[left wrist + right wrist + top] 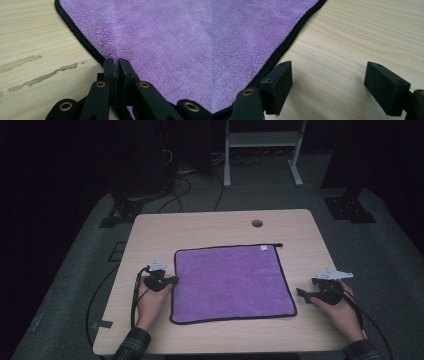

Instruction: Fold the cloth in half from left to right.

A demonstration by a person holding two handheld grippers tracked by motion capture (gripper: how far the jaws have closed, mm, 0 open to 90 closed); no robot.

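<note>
A purple fleece cloth (230, 282) with a black hem lies flat on the wooden table (200, 227). My left gripper (174, 280) is at the cloth's left edge, held low by a hand. In the left gripper view its jaws (117, 61) are pressed together on the black hem, and a small pucker in the purple cloth (162, 37) runs into them. My right gripper (300, 292) rests just off the cloth's right edge near the front corner. In the right gripper view it (329, 68) stands open over bare wood, its left jaw beside the hem of the cloth (242, 37).
A round cable hole (257, 223) sits in the table near the far edge. A white label (263, 248) and a small black loop (279, 245) mark the cloth's far right corner. Cables trail off the table's front left. Beyond lies dark floor with stands.
</note>
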